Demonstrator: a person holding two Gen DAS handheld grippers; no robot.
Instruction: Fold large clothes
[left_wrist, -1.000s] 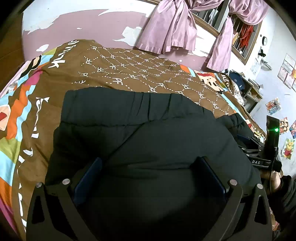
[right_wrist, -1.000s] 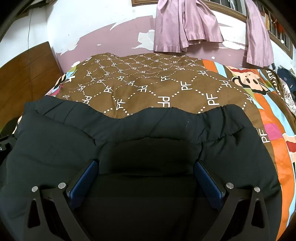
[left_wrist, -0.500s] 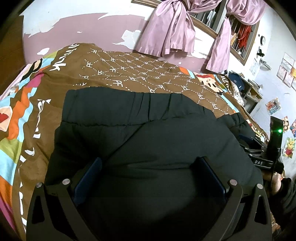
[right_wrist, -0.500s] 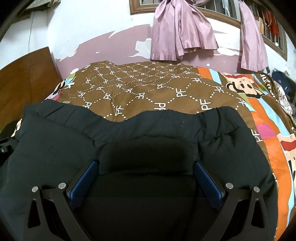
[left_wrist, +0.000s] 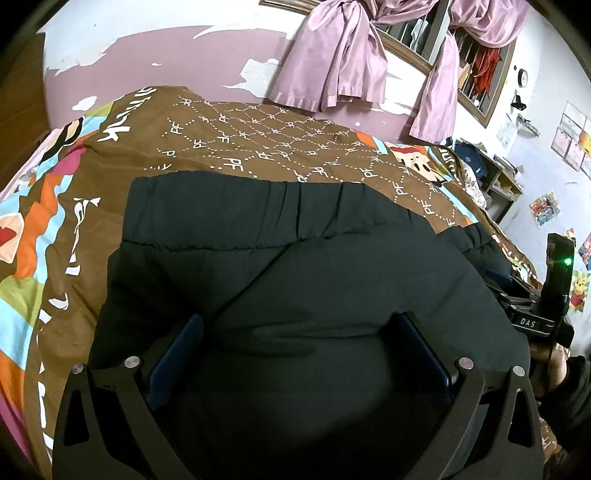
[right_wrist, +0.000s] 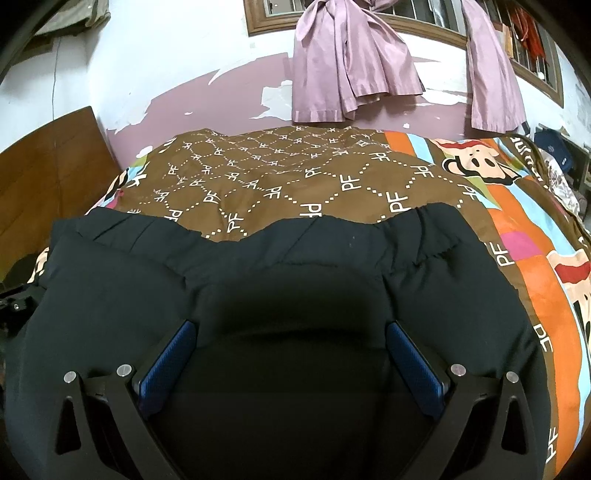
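A black padded jacket (left_wrist: 303, 280) lies spread on the bed, puffy and matte, with a gathered, stitched band along its far edge ahead of both pairs of fingers; the fabric bulges up in soft folds between them. In the right wrist view the same jacket (right_wrist: 280, 295) fills the lower frame, its far edge wavy with a dip in the middle.

The left gripper (left_wrist: 301, 354) has its blue-padded fingers (left_wrist: 175, 354) spread wide, the jacket lying between and under them, nothing pinched. The right gripper (right_wrist: 295, 358) is likewise spread, blue pads (right_wrist: 168, 363) well apart over the dark cloth.

Beyond the fingertips the jacket rests on a brown bedspread (left_wrist: 258, 147) printed with dotted white diamonds and the letters "PF", with cartoon monkey faces and orange, blue and pink blocks at its sides. To the right of the left fingers the other gripper's body shows a green light and the letters "DAS" (left_wrist: 527, 322). Farther off hang pink curtains (right_wrist: 347, 62) on a peeling pink and white wall
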